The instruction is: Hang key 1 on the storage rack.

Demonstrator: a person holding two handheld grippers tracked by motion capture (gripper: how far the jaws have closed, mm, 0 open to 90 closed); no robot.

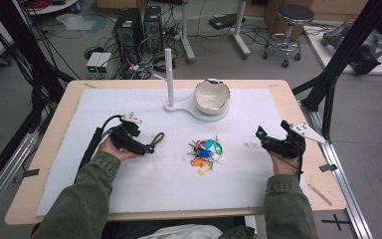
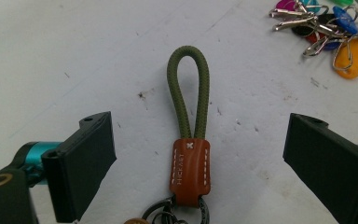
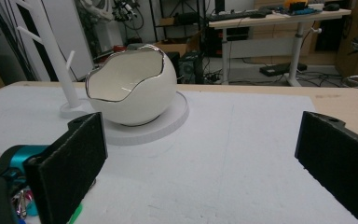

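Note:
A key strap with an olive cord loop and a brown leather tab lies flat on the white mat; its dark ring end sits at the bottom edge of the left gripper view. My left gripper is low over it, with its jaws wide apart on either side of the tab and not touching it. In the high view the olive loop pokes out just past the fingertips. My right gripper rests at the right of the mat, open with nothing between its jaws.
A bunch of keys with coloured tags lies mid-mat between the two grippers. Farther back stand a white egg-shaped bowl and a white peg stand on a shared white base.

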